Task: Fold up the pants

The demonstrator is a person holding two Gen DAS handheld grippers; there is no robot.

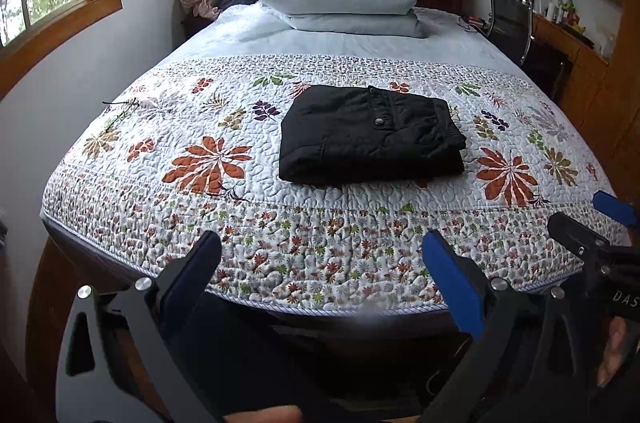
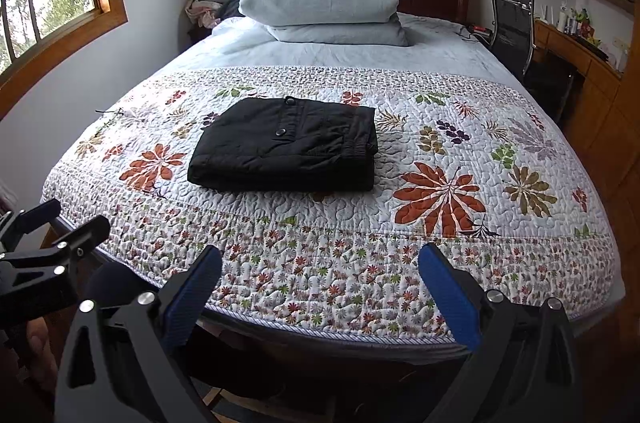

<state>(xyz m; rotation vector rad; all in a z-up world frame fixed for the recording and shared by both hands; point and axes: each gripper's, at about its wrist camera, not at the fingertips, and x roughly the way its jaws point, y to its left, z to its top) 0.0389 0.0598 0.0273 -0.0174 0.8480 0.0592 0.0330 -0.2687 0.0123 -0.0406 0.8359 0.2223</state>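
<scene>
Floral quilt (image 1: 208, 127) covered the bed, and the black pants (image 1: 370, 135) lay on its middle as a compact folded bundle, so the folding looked finished. Both the left gripper (image 1: 320, 263) and right gripper (image 2: 320, 275) hung at the bed's foot, fingers spread wide and empty. No containers were evident.

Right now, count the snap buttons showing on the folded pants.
2. One snap button sits mid-top of the folded black pants; the other is at their far edge, on the same strap. Others may be hidden inside the folds.
</scene>
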